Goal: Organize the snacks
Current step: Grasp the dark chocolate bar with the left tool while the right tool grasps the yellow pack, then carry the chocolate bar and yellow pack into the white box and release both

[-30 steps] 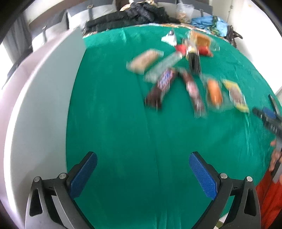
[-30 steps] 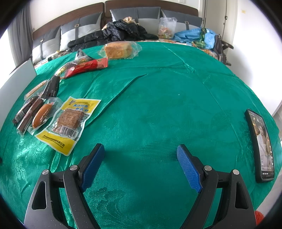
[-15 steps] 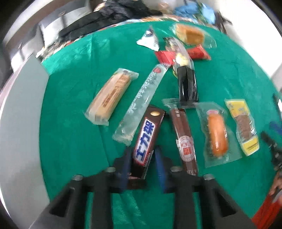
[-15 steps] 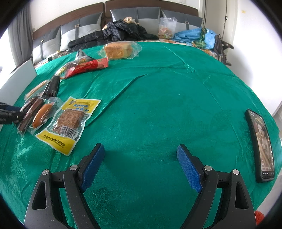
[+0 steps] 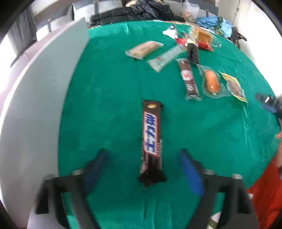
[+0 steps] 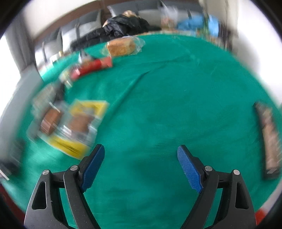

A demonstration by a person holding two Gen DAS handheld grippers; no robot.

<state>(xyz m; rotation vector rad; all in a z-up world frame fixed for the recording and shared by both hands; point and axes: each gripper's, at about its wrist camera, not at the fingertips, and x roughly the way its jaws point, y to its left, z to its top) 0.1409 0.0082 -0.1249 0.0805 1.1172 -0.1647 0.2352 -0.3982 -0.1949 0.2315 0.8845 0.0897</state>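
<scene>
Green damask-patterned cloth (image 5: 109,98) over a wide surface, creased in soft ridges; pale grey flat panel (image 5: 44,98) along its left edge; dark padded jacket (image 5: 137,10) heaped at the far side, blue fabric (image 5: 211,22) to its right.

Left gripper (image 5: 142,162): jaws just opened, now wide, blue ribbed pads clear of the chocolate bar (image 5: 151,133) lying flat on the cloth between them, glossy brown wrapper, lengthwise, apart from the other snacks.

Farther back, left to right: tan biscuit pack (image 5: 144,50) in clear film; long translucent sachet (image 5: 167,57); slim brown sausage stick (image 5: 188,79); orange sausage (image 5: 211,81) in clear vacuum pouch; yellow-edged flat pack (image 5: 233,86).

Right gripper (image 6: 139,163): jaws wide, nothing between, above bare cloth. Blurred view: wrapped loaf (image 6: 121,46) at far edge; flat dark phone (image 6: 267,139) at right.
</scene>
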